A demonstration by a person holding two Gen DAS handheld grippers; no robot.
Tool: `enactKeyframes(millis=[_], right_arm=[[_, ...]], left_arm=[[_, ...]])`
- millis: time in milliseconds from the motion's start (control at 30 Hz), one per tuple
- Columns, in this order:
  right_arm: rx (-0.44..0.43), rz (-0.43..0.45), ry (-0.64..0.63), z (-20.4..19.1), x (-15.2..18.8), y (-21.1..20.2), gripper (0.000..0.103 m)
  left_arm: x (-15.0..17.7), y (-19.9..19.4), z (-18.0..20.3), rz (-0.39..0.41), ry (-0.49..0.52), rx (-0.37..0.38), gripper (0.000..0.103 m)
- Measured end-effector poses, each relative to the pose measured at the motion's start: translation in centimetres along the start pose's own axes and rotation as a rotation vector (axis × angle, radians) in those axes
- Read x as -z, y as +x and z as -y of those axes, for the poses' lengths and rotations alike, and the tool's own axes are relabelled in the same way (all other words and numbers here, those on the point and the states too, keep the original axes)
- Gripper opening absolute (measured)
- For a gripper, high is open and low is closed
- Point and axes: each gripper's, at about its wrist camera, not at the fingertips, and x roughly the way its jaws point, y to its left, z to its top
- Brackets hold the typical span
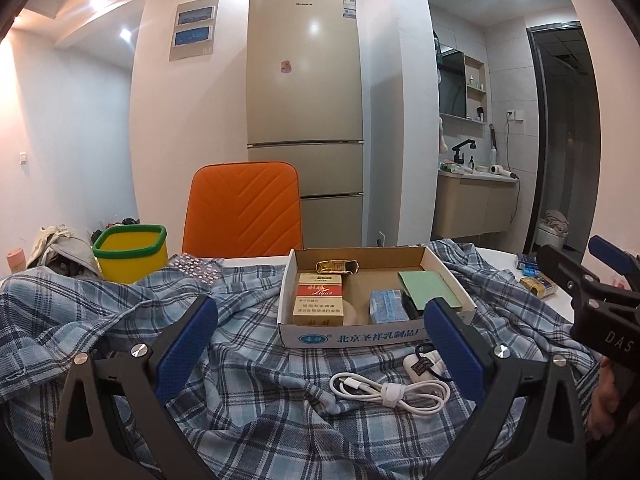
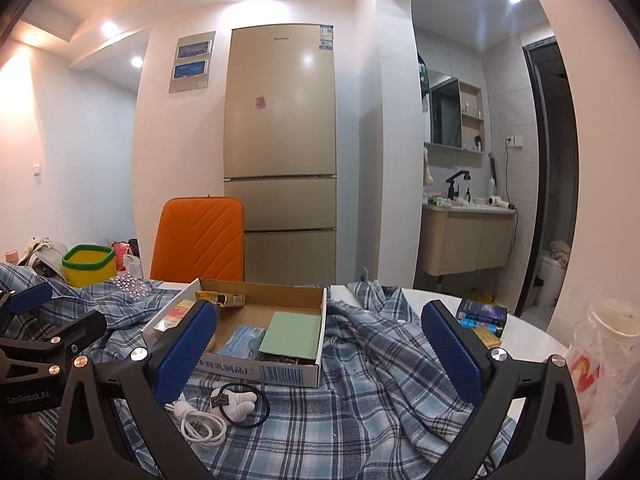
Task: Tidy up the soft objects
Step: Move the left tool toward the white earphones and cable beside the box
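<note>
Left wrist view: the left gripper [image 1: 320,332] hangs spread wide above the plaid shirt [image 1: 256,364], just before the cardboard box [image 1: 372,336]. Right wrist view: the right gripper [image 2: 320,340] gapes likewise; shirt rumpled beside the box, possibly beneath it.

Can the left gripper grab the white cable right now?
Probably yes. The left gripper is open, and the white cable lies bare on the shirt just ahead between its fingers, with nothing on top of it.

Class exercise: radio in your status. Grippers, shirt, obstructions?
Both grippers open, empty. Plaid shirt spread, unfolded. Box, cable, hair tie lying on it.
</note>
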Motion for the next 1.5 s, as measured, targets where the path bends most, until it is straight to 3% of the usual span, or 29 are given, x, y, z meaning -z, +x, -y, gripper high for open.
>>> enactKeyframes(millis=[433, 533, 633, 1100, 1200, 1300, 1433, 1500], right_arm=[[0.005, -0.028, -0.006, -0.1, 0.3, 0.5, 0.103], [0.010, -0.041, -0.006, -0.1, 0.3, 0.6, 0.103], [-0.001, -0.101, -0.016, 0.0, 0.5, 1.4, 0.103], [0.016, -0.202, 0.033, 1.3, 1.0, 3.0, 0.103], [0.017, -0.207, 0.042, 1.6, 1.0, 3.0, 0.103], [0.020, -0.212, 0.049, 1.7, 1.1, 3.1, 0.103], [0.020, -0.217, 0.054, 1.7, 1.1, 3.2, 0.103], [0.021, -0.223, 0.066, 1.9, 1.1, 3.3, 0.103]], left_arm=[[0.3, 1.4, 0.1, -0.086, 0.008, 0.047, 0.103], [0.4, 1.9, 0.2, -0.135, 0.004, 0.100, 0.102], [0.7, 2.9, 0.6, -0.218, 0.010, 0.201, 0.102], [2.1, 6.7, 4.0, -0.508, 0.151, 0.307, 0.102], [2.1, 7.2, 4.2, -0.544, 0.155, 0.334, 0.102], [2.1, 7.2, 5.0, -0.514, 0.232, 0.258, 0.102], [2.2, 7.9, 6.0, -0.554, 0.330, 0.318, 0.102], [2.1, 8.6, 6.2, -0.583, 0.368, 0.311, 0.102]])
